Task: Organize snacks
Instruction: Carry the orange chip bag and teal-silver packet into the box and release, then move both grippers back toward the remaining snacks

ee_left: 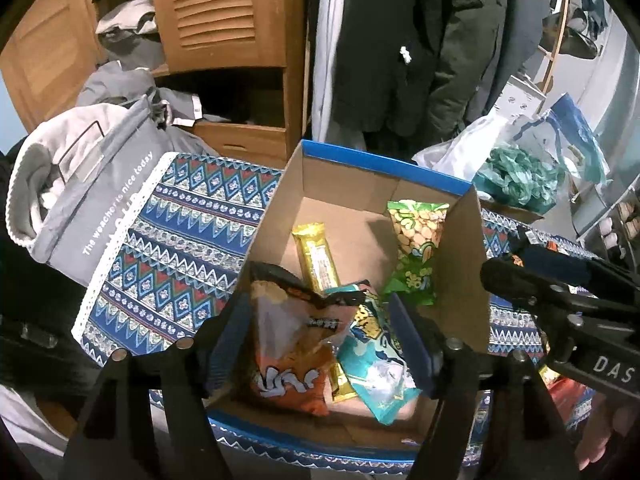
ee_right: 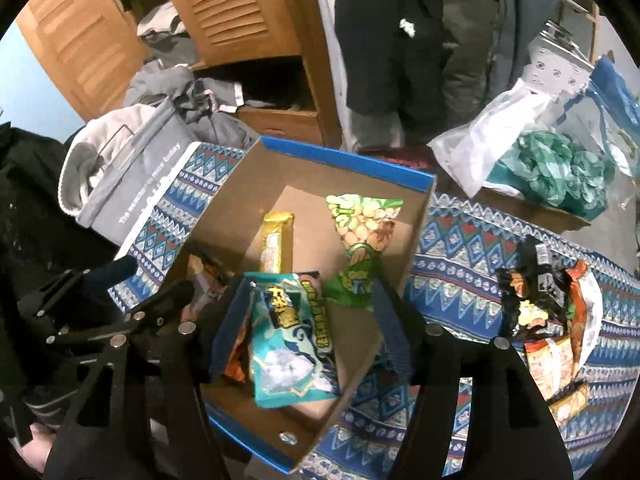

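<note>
A cardboard box with a blue rim point(ee_left: 362, 162) point(ee_right: 352, 160) stands on a patterned cloth. Inside lie a green peanut bag point(ee_left: 416, 240) point(ee_right: 364, 232), a yellow bar point(ee_left: 316, 256) point(ee_right: 276, 240), an orange snack bag point(ee_left: 292, 344) and a teal snack bag point(ee_left: 376, 356) point(ee_right: 288, 344). My left gripper point(ee_left: 320, 336) is open over the box, its fingers either side of the orange and teal bags. My right gripper point(ee_right: 308, 320) is open over the box, around the teal bag. Loose snack packets point(ee_right: 552, 312) lie on the cloth at the right.
A grey fabric basket with clothes point(ee_left: 80, 192) point(ee_right: 120, 168) stands left of the box. Plastic bags and green wrapping point(ee_left: 520, 172) point(ee_right: 552, 168) lie at the back right. A wooden wardrobe point(ee_left: 224, 40) and hanging coats point(ee_left: 420, 40) are behind.
</note>
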Demonstrator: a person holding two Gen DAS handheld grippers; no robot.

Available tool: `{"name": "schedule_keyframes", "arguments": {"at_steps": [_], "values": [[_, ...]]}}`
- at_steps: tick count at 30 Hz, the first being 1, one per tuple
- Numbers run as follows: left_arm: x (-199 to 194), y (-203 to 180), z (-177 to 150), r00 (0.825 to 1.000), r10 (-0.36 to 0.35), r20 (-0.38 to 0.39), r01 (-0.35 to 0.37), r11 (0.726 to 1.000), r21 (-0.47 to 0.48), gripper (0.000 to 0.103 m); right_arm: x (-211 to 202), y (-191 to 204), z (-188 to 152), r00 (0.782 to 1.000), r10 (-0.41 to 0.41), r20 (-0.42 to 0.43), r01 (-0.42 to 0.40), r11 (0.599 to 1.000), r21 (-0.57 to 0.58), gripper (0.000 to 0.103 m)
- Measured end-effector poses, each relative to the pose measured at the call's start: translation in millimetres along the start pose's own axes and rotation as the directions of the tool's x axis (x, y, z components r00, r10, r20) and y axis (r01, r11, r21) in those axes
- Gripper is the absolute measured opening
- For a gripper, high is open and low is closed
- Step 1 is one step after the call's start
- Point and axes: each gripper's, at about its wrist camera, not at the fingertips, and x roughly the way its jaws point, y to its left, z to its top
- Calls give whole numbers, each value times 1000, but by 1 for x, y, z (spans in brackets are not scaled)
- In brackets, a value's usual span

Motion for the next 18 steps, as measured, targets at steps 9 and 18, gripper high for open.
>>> {"name": "schedule_keyframes", "arguments": {"at_steps": [9,18], "values": [[-3,-26,-3,1000,-25,-11,26,998,59,73,-20,-14,-11,999,-33,19,33,999,3,70],[-8,-52,-8,998,-62,-7,62,993,103,79,-35,-45,-29,996,-91,22,90,995,54,78]]}}
